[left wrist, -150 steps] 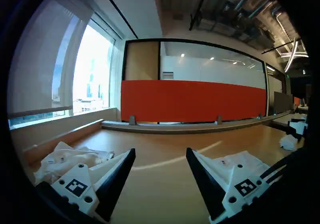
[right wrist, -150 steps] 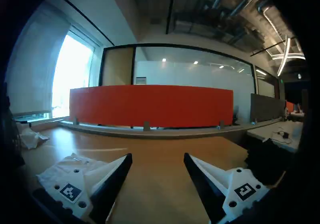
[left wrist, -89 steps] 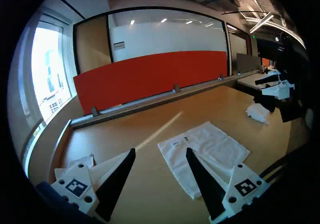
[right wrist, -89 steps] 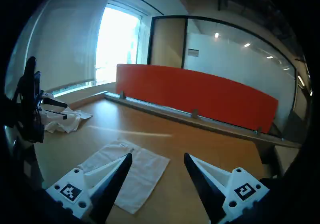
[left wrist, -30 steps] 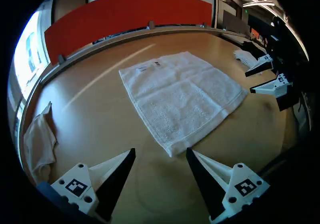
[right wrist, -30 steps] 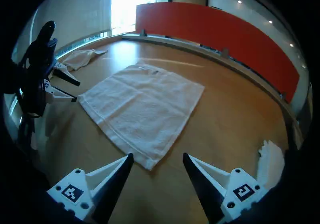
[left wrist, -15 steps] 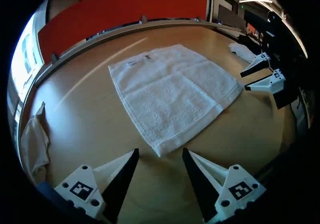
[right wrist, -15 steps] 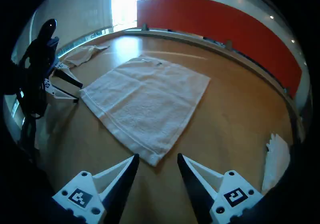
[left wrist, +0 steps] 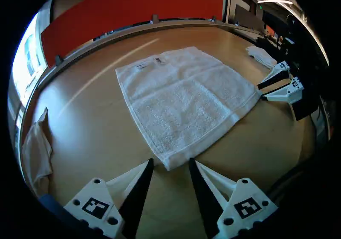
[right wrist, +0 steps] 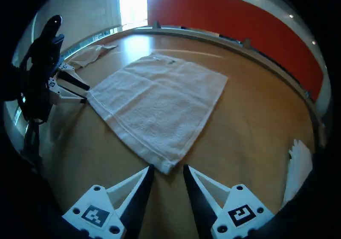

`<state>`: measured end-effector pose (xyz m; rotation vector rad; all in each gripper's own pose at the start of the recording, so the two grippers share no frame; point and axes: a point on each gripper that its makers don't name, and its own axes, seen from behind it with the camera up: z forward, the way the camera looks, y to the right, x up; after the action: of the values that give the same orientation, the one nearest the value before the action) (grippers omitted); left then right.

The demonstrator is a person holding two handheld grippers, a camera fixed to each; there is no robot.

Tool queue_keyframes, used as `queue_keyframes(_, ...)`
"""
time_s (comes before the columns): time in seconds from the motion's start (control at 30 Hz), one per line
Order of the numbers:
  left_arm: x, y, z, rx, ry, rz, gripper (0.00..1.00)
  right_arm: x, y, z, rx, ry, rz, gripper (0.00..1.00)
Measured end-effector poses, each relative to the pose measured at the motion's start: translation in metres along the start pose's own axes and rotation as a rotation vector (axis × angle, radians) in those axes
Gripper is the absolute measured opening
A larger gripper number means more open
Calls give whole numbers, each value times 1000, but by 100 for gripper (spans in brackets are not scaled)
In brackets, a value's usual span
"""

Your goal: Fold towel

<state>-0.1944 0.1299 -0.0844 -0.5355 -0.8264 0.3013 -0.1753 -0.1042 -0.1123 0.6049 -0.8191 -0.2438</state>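
A white towel (left wrist: 183, 98) lies spread flat on the wooden table (left wrist: 85, 115), a small label at its far edge. In the left gripper view, my left gripper (left wrist: 169, 162) is low at the table, partly open, with the towel's near corner between its fingertips. The right gripper (left wrist: 261, 91) reaches the towel's right corner from the side. In the right gripper view, the towel (right wrist: 157, 106) points another corner into my right gripper (right wrist: 167, 168), whose fingers stand narrowly apart around it. The left gripper (right wrist: 86, 92) is at the towel's left corner, held by a dark-sleeved hand.
A crumpled white cloth (left wrist: 36, 151) lies at the table's left edge, and folded white towels (left wrist: 261, 55) sit at the far right. A red partition (left wrist: 128, 8) runs along the table's back. Another white cloth (right wrist: 298, 170) lies close by on the right.
Both grippers came down from looking across the room to the towel's near corners. Over the last second their fingers narrowed around those corners.
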Motion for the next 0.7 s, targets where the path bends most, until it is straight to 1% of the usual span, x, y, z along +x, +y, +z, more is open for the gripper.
queue_keyframes(0.07, 0, 1, 0, -1, 0, 1, 54, 0, 1, 0, -2, 0, 1, 47)
queue_keyframes(0.17, 0, 3, 0, 0, 0, 2, 51, 0, 3, 0, -8, 1, 5, 38)
queue_keyframes(0.27, 1, 3, 0, 2, -1, 0, 45, 0, 5, 0, -10, 0, 12, 32)
queue_keyframes(0.4, 1, 3, 0, 6, -4, -5, 38, 0, 4, 0, -10, 0, 15, 32)
queue_keyframes(0.6, 0, 2, 0, 4, -4, -1, 38, 1, 4, 1, -14, 0, 6, 31)
queue_keyframes(0.7, 0, 3, 1, 3, -5, 0, 36, 1, 4, 2, -10, -1, 7, 21)
